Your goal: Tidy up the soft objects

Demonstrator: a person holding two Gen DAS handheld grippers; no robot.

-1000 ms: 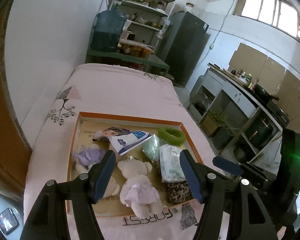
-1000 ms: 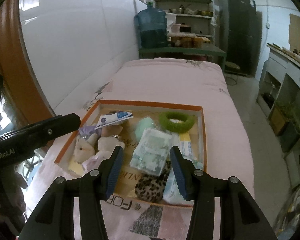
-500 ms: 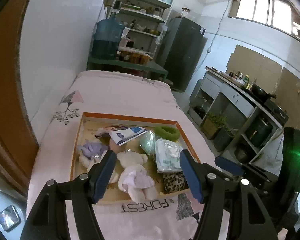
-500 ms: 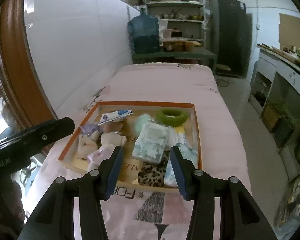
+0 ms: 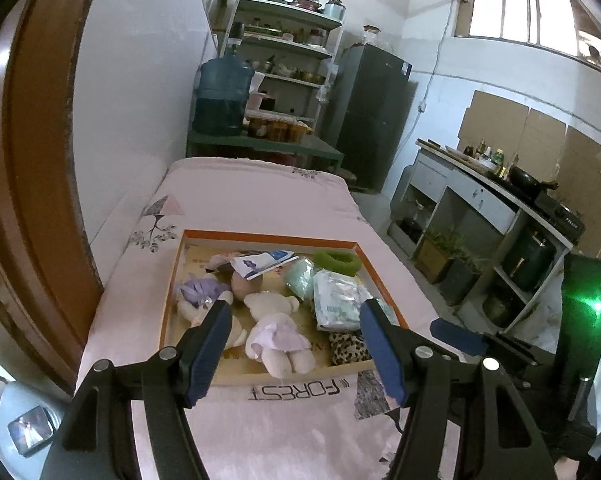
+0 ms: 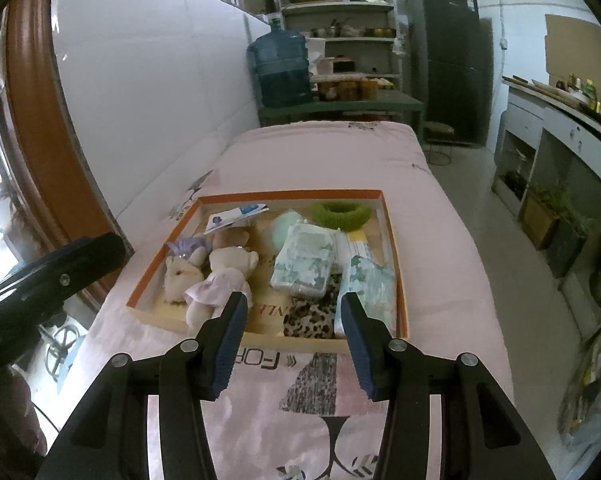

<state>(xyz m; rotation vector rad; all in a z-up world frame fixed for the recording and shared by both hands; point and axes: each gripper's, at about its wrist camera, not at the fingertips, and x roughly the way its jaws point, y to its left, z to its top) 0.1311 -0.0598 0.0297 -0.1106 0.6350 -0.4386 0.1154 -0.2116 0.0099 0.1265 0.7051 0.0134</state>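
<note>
An orange-rimmed cardboard tray [image 5: 260, 237] [image 6: 292, 193] lies on a pink bed. It holds a white teddy bear in a lilac dress [image 5: 278, 328] [image 6: 220, 276], a second plush with a purple bow [image 5: 198, 294] [image 6: 182, 264], a green fuzzy ring [image 5: 336, 262] [image 6: 340, 213], a tissue pack [image 5: 338, 300] [image 6: 304, 260], a leopard-print pouch [image 5: 348, 348] [image 6: 310, 318] and a blue-white packet [image 5: 264, 261]. My left gripper [image 5: 296, 350] is open and empty, held back above the tray's near edge. My right gripper [image 6: 292, 340] is open and empty, likewise back from the tray.
The pink bedspread [image 5: 260, 196] runs to a green shelf unit with a blue water jug [image 5: 222, 98] [image 6: 280, 68]. A white wall is on the left, a dark fridge [image 5: 370, 116] behind, kitchen cabinets [image 5: 480, 216] right. A wooden frame [image 5: 24, 160] curves at left.
Both grippers have pulled back and up from the tray, so it looks smaller and farther away. Both stay open and empty. The objects in the tray have not moved.
</note>
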